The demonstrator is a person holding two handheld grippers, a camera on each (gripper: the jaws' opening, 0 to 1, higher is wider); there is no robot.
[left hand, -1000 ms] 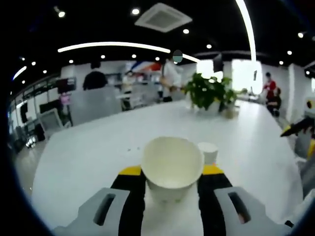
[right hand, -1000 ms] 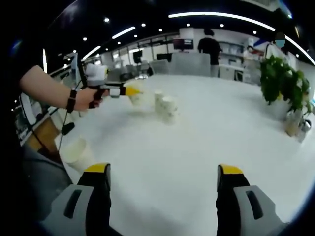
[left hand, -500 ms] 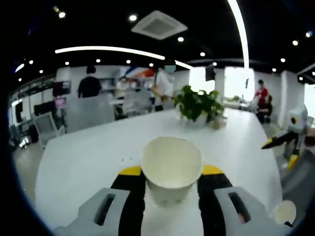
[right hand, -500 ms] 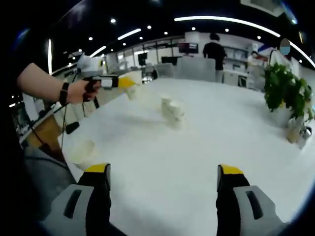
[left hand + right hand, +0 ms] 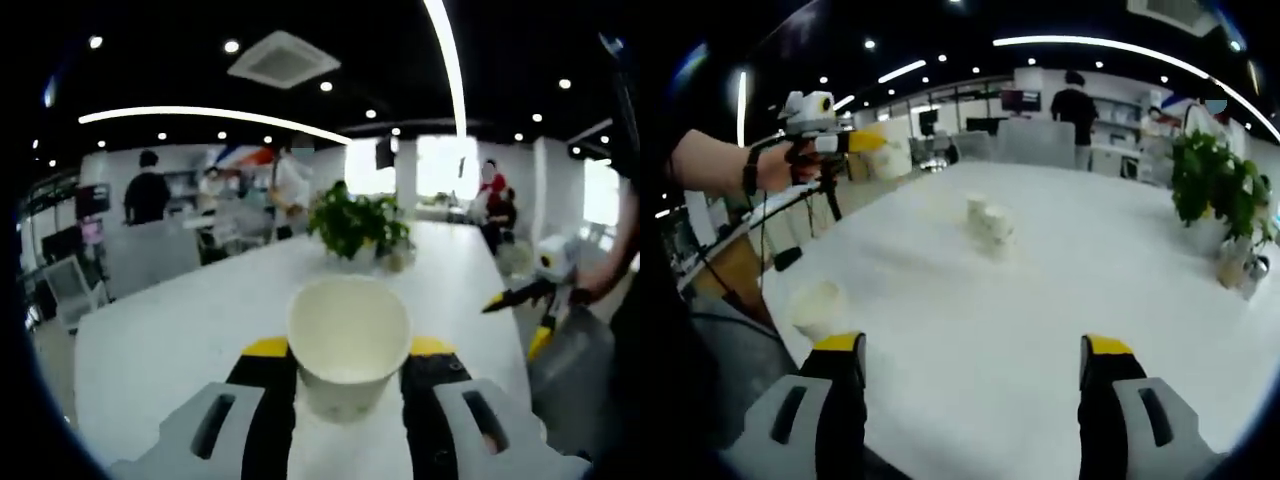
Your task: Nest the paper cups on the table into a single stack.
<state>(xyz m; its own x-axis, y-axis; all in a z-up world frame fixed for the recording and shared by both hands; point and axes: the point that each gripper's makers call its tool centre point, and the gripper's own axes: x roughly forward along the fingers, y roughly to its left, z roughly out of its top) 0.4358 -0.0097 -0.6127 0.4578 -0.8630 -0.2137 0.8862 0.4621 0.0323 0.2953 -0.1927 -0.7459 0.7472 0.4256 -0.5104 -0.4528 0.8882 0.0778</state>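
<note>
You have no readable text here: no label, brand, number or sign can be made out.

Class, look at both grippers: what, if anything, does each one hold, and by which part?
The left gripper holds a paper cup, its jaws pressing the cup's side wall from either side, below the rim. The right gripper is open and holds nothing.
</note>
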